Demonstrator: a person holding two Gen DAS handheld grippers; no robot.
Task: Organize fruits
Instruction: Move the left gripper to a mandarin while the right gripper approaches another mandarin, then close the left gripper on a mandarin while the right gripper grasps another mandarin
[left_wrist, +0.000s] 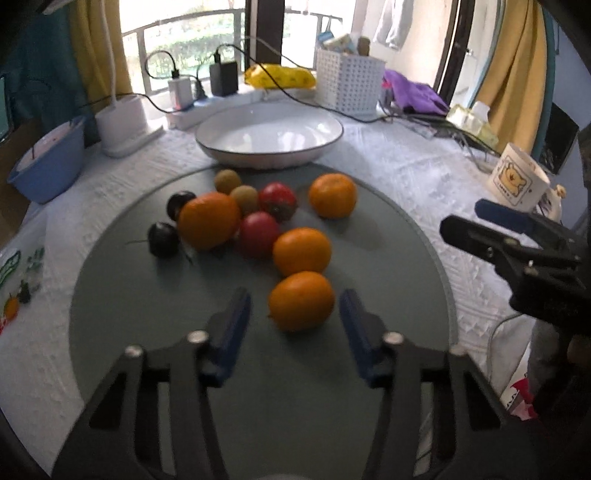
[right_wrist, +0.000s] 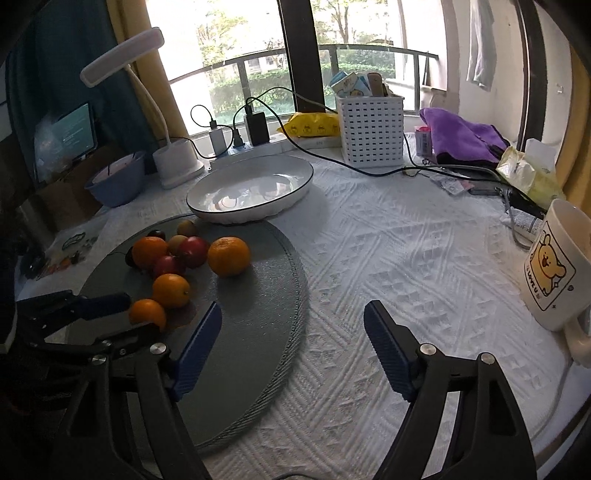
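Note:
Several fruits lie on a round grey mat: oranges, red tomatoes, brown kiwis and dark plums. The nearest orange sits between the tips of my open left gripper, with a gap on each side. An empty white plate stands behind the mat. My right gripper is open and empty over the mat's right edge and the white cloth. In the right wrist view the left gripper flanks the nearest orange.
A bear mug stands at the right. A white perforated basket, purple cloth, chargers with cables, a white lamp and a blue bowl line the back and left.

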